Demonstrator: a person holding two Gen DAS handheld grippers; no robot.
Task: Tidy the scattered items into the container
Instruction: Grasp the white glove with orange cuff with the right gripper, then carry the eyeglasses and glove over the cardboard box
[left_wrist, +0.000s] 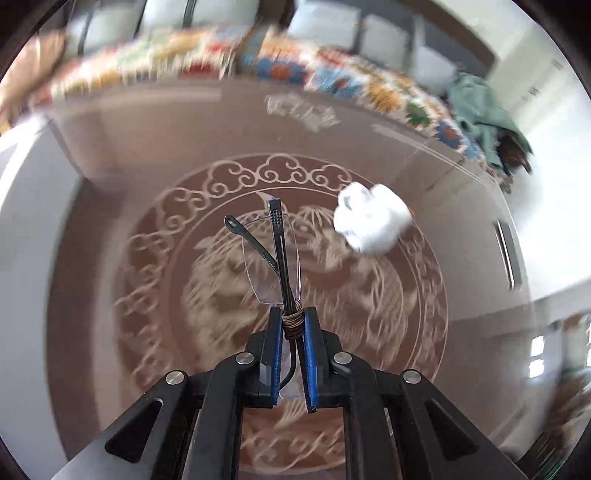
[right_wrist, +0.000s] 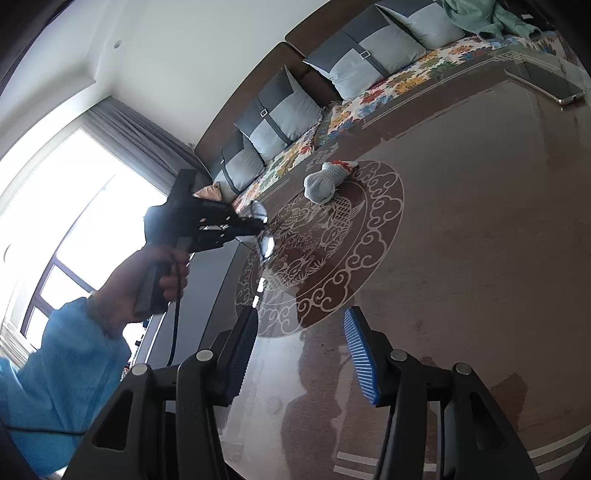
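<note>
Carrying glasses (left_wrist: 275, 254) above table (left_wrist: 461, 258) | left gripper (left_wrist: 291, 325) clamped at bridge, sparing lenses | right gripper (right_wrist: 301, 325) jaws wide, empty | glove (left_wrist: 371, 223) on table | container unseen

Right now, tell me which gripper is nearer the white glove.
Left. The left gripper, holding the glasses, hangs just short of the white glove; the right gripper sits farther back, open.
</note>
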